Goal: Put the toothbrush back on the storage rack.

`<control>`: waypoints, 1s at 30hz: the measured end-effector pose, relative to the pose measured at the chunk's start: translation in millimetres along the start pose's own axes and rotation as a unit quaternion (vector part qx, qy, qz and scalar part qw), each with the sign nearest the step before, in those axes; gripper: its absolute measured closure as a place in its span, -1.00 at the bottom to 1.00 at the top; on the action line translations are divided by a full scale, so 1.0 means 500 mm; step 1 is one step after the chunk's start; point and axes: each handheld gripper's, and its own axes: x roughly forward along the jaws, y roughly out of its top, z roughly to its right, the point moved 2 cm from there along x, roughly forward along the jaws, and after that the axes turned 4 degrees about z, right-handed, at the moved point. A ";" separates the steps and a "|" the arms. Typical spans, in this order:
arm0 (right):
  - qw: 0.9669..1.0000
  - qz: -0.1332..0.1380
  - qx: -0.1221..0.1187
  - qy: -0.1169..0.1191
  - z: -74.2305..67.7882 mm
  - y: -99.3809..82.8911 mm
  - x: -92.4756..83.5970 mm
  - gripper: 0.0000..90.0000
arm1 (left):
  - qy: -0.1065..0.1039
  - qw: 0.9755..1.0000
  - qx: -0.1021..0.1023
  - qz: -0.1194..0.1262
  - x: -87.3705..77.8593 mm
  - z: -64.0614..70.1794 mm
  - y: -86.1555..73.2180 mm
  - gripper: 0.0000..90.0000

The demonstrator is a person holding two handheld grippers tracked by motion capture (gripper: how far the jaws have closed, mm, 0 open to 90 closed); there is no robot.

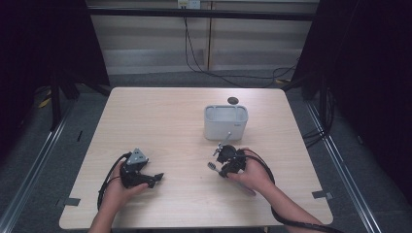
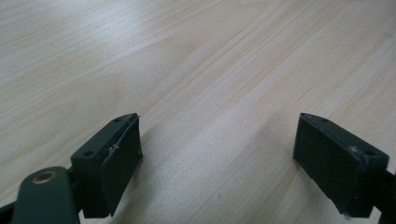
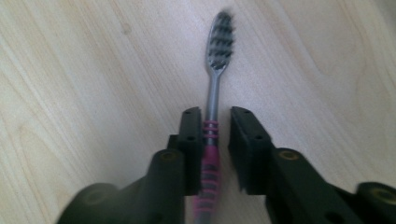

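My right gripper closed around a toothbrush on the table, with the white holder waiting just beyond.

The wooden table carried the white holder near its far middle, close enough that I judged it was where the brush belonged. My left gripper rested low over bare wood with its jaws wide and nothing between them, kept out of the way. My right gripper had its jaws drawn narrow around the toothbrush at the pink ribbed neck, a sliver of gap showing on one side, bristles pointing away, handle lying flat on the table just in front of the holder.
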 end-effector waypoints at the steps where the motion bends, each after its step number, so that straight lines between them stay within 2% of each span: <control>1: 1.000 -0.001 -0.002 -0.001 0.001 0.001 0.000 0.85 | 0.000 1.000 0.000 0.000 0.000 0.000 0.000 -0.67; 7: 1.000 0.000 0.002 0.001 0.002 0.002 0.000 0.86 | 0.000 1.000 0.000 0.000 -0.001 -0.001 0.000 -0.67; 8: 1.000 0.005 0.017 0.002 0.004 -0.001 -0.001 0.86 | 0.000 1.000 0.002 -0.001 -0.001 -0.001 0.000 -0.67; 9: 1.000 0.005 0.017 0.002 0.004 -0.001 -0.001 0.86 | 0.000 1.000 0.002 -0.001 -0.001 -0.001 0.000 -0.67; 10: 1.000 0.015 0.027 0.003 0.008 -0.005 -0.003 0.87 | 0.000 1.000 0.002 -0.001 -0.001 -0.001 0.000 -0.67; 14: 0.999 0.035 0.038 0.004 0.016 -0.010 -0.013 0.87 | -0.001 1.000 -0.003 0.001 0.000 -0.001 0.000 -0.67; 16: 0.996 0.062 0.056 0.011 0.026 -0.013 -0.026 0.87 | 0.000 1.000 0.001 -0.001 -0.001 -0.001 0.000 -0.67; 17: 0.996 0.062 0.056 0.011 0.026 -0.013 -0.026 0.87 | 0.000 1.000 0.001 -0.001 -0.001 -0.001 0.000 -0.67; 18: 0.995 0.074 0.061 0.011 0.030 -0.015 -0.034 0.87 | 0.000 1.000 0.000 0.000 -0.001 -0.001 0.000 -0.67; 22: 0.993 0.093 0.065 0.011 0.037 -0.016 -0.049 0.87 | -0.001 1.000 -0.003 0.001 0.000 -0.001 0.000 -0.67; 24: 0.991 0.115 0.072 0.013 0.044 -0.016 -0.063 0.87 | 0.000 1.000 0.000 0.000 -0.001 -0.001 0.000 -0.67; 29: 0.987 0.139 0.076 0.011 0.049 -0.015 -0.082 0.87 | -0.001 1.000 -0.003 0.001 0.000 -0.001 0.000 -0.67; 30: 0.986 0.149 0.077 0.009 0.052 -0.015 -0.091 0.87 | -0.001 1.000 -0.003 0.001 0.000 -0.001 0.000 -0.67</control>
